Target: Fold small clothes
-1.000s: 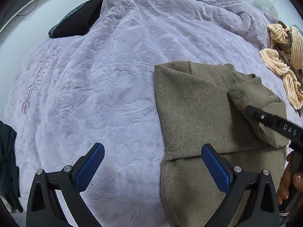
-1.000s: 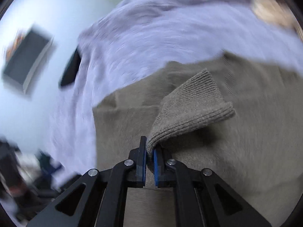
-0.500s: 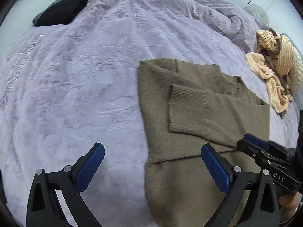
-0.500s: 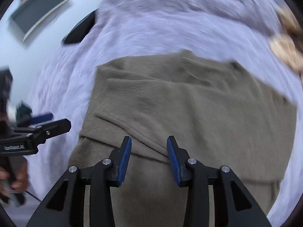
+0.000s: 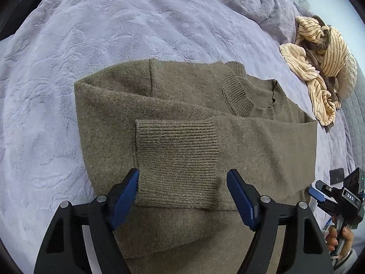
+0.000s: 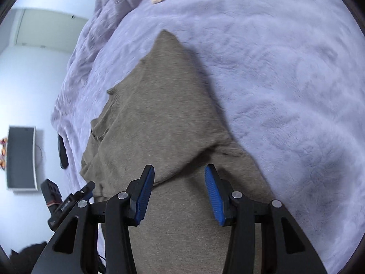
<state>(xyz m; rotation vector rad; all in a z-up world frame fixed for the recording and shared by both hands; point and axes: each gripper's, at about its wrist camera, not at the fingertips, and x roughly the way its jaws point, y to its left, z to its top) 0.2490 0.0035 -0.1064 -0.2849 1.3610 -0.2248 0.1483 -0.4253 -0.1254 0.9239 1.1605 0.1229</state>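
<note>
Now sweater cuff (image 5: 176, 162) btwn left hand-held gripper (image 5: 182, 194) pads

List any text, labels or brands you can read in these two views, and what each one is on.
"DAS" on a white label on the right gripper, seen at the right edge of the left wrist view.
A white word on the left gripper, seen in the right wrist view: too blurred to read.
Sweater, striped garment and blanket: no text visible.
</note>
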